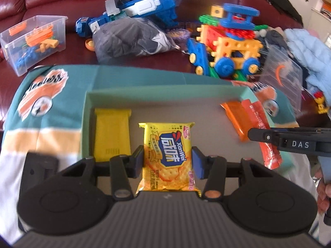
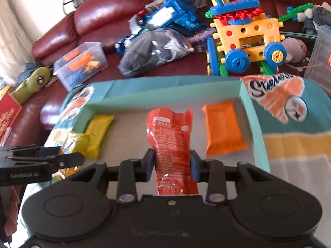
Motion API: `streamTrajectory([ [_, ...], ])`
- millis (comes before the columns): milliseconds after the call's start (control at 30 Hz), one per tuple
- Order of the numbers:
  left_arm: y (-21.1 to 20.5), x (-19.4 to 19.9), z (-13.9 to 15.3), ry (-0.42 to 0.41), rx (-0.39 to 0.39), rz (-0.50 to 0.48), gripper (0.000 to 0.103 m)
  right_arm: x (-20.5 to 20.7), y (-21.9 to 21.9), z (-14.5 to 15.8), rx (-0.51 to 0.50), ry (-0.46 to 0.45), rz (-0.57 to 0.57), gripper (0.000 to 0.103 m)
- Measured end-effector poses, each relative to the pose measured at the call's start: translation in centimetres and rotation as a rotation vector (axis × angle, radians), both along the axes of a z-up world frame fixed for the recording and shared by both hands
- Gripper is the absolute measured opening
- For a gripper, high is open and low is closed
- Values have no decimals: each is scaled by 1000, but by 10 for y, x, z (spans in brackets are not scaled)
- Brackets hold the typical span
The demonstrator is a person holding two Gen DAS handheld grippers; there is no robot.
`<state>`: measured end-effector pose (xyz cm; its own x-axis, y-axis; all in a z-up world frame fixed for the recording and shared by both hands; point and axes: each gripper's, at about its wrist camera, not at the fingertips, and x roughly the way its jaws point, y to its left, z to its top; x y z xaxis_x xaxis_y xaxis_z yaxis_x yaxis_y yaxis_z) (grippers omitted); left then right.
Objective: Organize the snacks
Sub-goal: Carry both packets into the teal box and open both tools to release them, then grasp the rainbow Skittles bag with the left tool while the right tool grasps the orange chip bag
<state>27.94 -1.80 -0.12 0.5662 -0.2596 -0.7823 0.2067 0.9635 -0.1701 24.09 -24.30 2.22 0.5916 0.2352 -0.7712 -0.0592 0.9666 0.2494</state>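
Left gripper (image 1: 167, 161): closed on the cracker pack (image 1: 168, 157); both blue pads (image 1: 138, 161) press the pack's sides at mid-length.
Cracker pack: yellow, printed face up, held over the box floor; whether it touches the floor cannot be told.
Right gripper (image 2: 171, 165): closed on the red pouch (image 2: 171, 142); the pouch is pinched narrow between the pads (image 2: 150, 163) and fans out wider beyond them.
Red pouch: held over the middle of the box floor, long axis pointing away from the gripper.
Box (image 1: 88, 111): shallow, green walls, grey floor, open top; sits on a green, cream and white printed cloth (image 1: 41, 111).
Yellow bar (image 1: 112, 133): lies flat on the box floor along the left wall, just left of the cracker pack.
Orange pack (image 2: 224, 128): lies flat on the box floor near the right wall, just right of the red pouch.
Sofa (image 2: 99, 14): dark red leather, behind the box.
Clear tub (image 1: 34, 41): on the sofa seat, far left, filled with orange and blue toy parts.
Dark bag (image 1: 132, 39): on the seat behind the box, centre.
Blue toy (image 1: 142, 6): behind the dark bag, against the sofa back.
Block vehicle (image 1: 229, 45): yellow, blue and red, on the seat, far right.
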Motion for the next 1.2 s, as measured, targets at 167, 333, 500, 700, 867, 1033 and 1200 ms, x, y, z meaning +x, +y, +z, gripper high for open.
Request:
streamTrajectory([
  [167,-4,49,-25,27,9,32,47,48,-2,-26,-12,23,-34,36],
  [333,-7,68,-31,0,40,82,96,71,-6,-40,-18,13,-50,80],
  [500,-9,55,-23,3,29,80,99,61,-10,-29,-5,-15,-46,100],
  [700,-19,11,-9,-2,36,25,103,19,-14,-9,0,-16,-45,103],
  [867,-23,-31,-4,11,34,-14,103,-25,-20,4,3,-4,-53,103],
  [1033,-21,-75,-4,20,31,-44,103,-74,-27,6,-4,17,-52,103],
  [1200,-16,-117,-16,57,37,-77,103,-122,-34,-3,18,47,-73,103],
])
